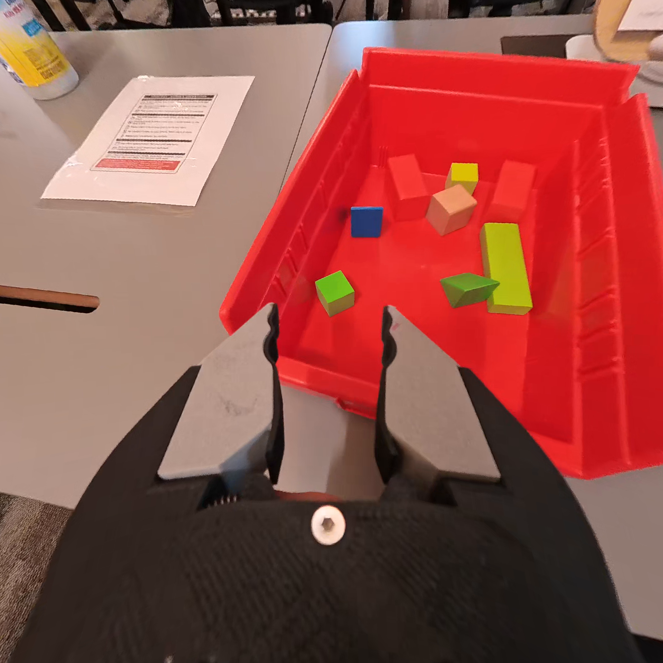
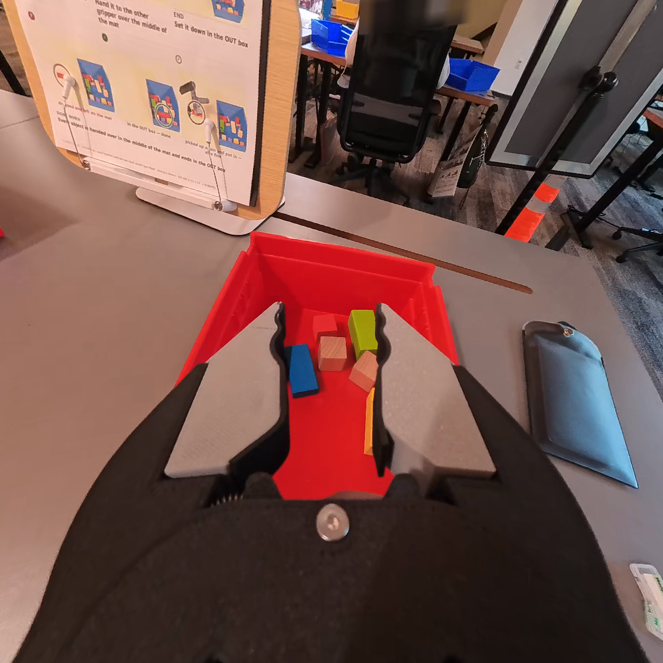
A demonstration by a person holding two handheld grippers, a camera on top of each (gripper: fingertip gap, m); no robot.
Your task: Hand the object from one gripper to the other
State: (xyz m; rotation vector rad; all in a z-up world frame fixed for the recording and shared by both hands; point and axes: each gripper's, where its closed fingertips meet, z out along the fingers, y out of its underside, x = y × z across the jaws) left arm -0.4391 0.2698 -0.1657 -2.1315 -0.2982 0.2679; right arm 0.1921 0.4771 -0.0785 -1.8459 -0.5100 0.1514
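In the left wrist view a red bin (image 1: 610,251) holds several wooden blocks: a blue one (image 1: 366,221), a green cube (image 1: 335,292), a dark green wedge (image 1: 466,288), a long lime block (image 1: 505,267), a tan cube (image 1: 451,208), a yellow cube (image 1: 462,175) and two red blocks (image 1: 407,186). My left gripper (image 1: 330,315) is open and empty above the bin's near edge. In the right wrist view another red bin (image 2: 341,280) holds a blue block (image 2: 302,369), two tan cubes (image 2: 332,353), a lime block (image 2: 362,332), a red cube (image 2: 324,324) and an orange block (image 2: 369,419). My right gripper (image 2: 329,312) is open and empty over it.
A printed sheet (image 1: 147,140) and a wipes canister (image 1: 32,50) lie left of the left bin on the grey table (image 1: 143,269). An instruction board on a stand (image 2: 154,89) is behind the right bin. A dark blue pouch (image 2: 574,401) lies to its right. An office chair (image 2: 391,97) stands beyond the table. The gap from one gripper's tips to the other's is roughly 65 cm.
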